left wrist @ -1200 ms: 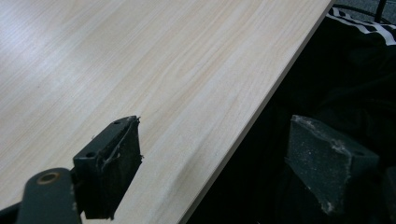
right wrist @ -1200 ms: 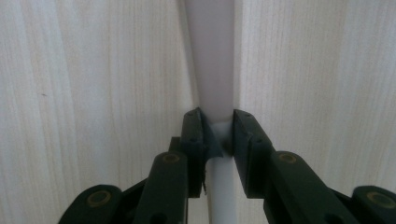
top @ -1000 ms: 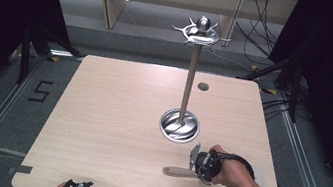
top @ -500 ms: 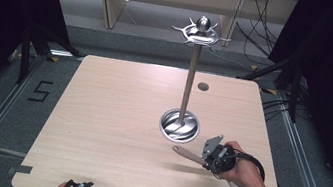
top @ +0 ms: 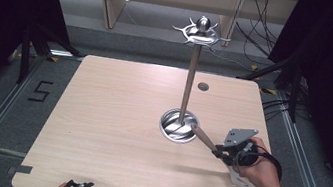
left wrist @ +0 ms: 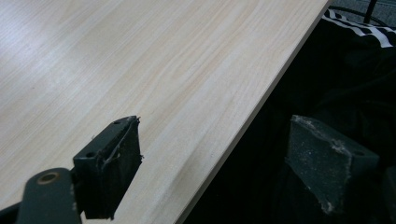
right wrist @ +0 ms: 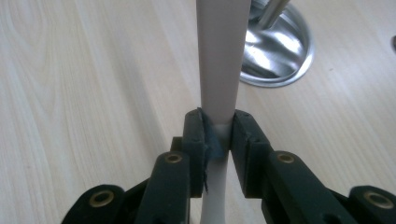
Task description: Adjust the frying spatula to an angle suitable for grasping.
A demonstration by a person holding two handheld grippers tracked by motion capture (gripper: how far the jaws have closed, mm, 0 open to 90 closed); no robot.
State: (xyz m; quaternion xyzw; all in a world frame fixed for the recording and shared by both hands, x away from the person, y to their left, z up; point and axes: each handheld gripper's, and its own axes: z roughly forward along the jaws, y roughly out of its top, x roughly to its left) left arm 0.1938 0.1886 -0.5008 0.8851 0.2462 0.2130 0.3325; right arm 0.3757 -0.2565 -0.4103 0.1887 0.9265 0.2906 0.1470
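A person's right gripper [top: 218, 151] was clamped on a long, pale wooden-looking utensil handle [top: 203, 138], holding it off the light wood table [top: 98, 128] and aiming it up and forward at the tall polished steel hanging stand [top: 189, 84]. From above, the handle's far end sat just over the rim of the stand's round mirrored base [top: 178, 125]. In the right gripper view, both black jaws pinched the handle [right wrist: 220, 60] squarely. The left gripper [left wrist: 219, 172] rested at the near table edge, its jaws spread wide around nothing. The carrying step seemed under way; next would likely come raising the utensil to the hooked crown [top: 201, 32] and catching it on a prong, which looked to need careful aim.
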